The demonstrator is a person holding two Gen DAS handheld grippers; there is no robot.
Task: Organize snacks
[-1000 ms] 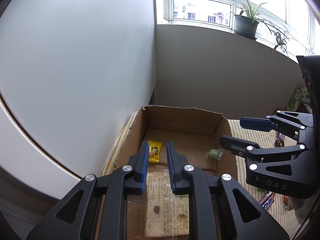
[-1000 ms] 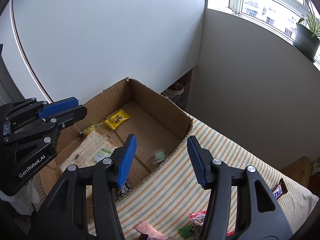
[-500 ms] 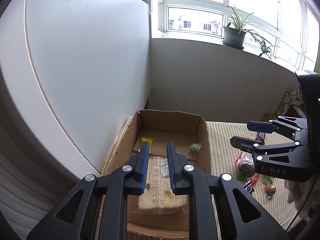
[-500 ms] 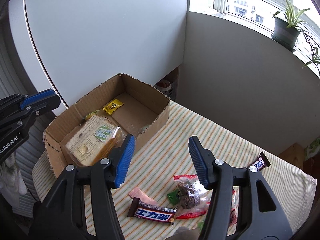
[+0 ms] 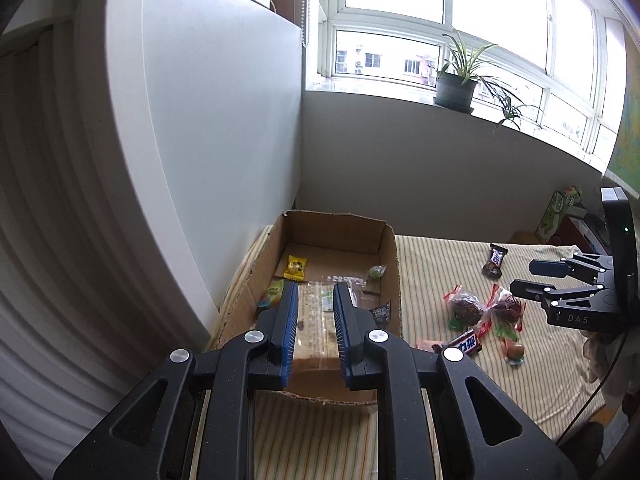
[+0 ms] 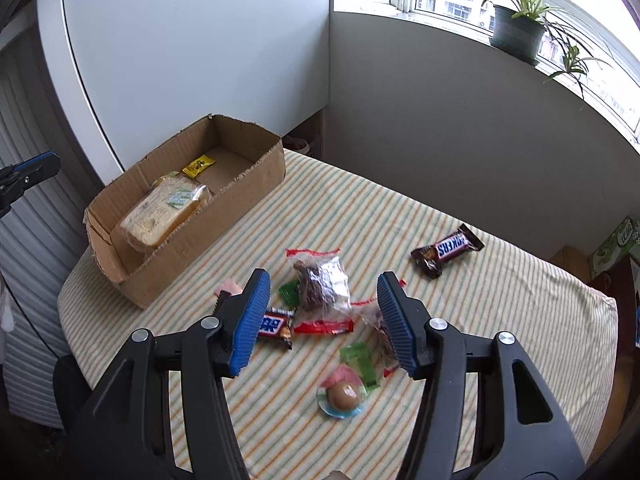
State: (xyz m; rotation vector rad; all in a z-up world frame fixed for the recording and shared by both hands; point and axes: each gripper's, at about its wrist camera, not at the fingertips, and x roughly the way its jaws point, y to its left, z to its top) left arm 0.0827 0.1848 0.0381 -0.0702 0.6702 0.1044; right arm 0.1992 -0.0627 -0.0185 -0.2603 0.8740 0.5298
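Observation:
A cardboard box (image 6: 256,184) (image 5: 394,264) stands at the table's left end and holds a bread loaf (image 6: 164,210), a yellow packet (image 6: 199,166) (image 5: 296,267) and small candies. Loose snacks lie on the striped cloth: a clear bag of brown snacks (image 6: 320,280) (image 5: 464,307), a Snickers bar (image 6: 448,249) (image 5: 495,261), a blue-label bar (image 6: 274,326) (image 5: 464,343), a red wrapper (image 6: 324,326), a packed egg (image 6: 344,397). My left gripper (image 5: 315,316) is open and empty, above the box's near end. My right gripper (image 6: 318,322) (image 5: 532,276) is open and empty above the loose snacks.
The striped cloth (image 6: 500,320) covers the table to its edges. A white wall (image 5: 224,128) stands close on the left, a grey wall behind. A potted plant (image 6: 518,32) sits on the sill. A green carton (image 6: 614,246) stands past the right edge.
Both grippers have pulled back and up from the box, still open. The right one has come over the loose snacks on the cloth.

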